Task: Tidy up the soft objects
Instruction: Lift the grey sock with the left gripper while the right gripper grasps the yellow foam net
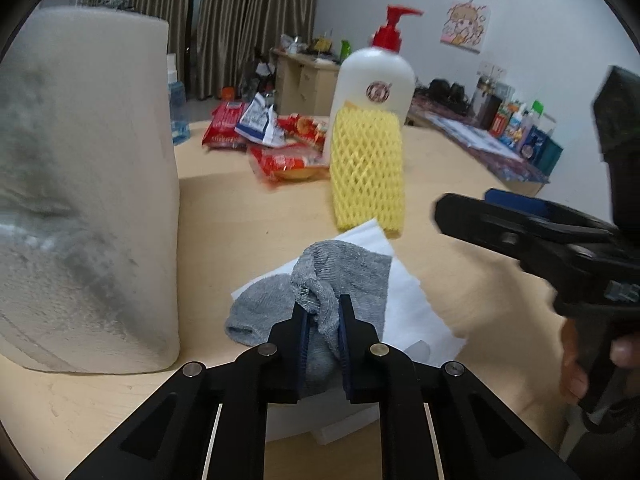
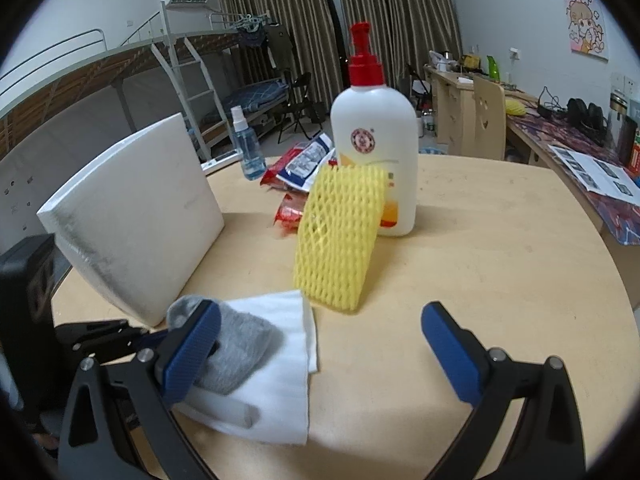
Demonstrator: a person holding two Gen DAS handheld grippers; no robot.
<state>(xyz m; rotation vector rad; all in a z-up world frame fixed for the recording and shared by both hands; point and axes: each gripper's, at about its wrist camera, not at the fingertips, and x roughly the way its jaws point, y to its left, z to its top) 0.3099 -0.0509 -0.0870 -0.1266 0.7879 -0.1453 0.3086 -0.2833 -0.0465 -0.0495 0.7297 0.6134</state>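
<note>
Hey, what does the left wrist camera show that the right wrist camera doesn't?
Only the left wrist view shows the left gripper shut on a raised fold of the grey sock, plus a person's hand holding the right gripper's handle.

Only the right wrist view shows the right gripper open with nothing between its pads, a blue spray bottle in full, and a bunk bed behind.

Both show the sock lying on white foam sheet, the yellow foam net leaning on the white pump bottle, the big white foam block and red snack packets.

grey sock [image 1: 280, 312] bunched on white foam sheet [image 1: 416, 312], beside yellow foam net [image 1: 366, 168].
</note>
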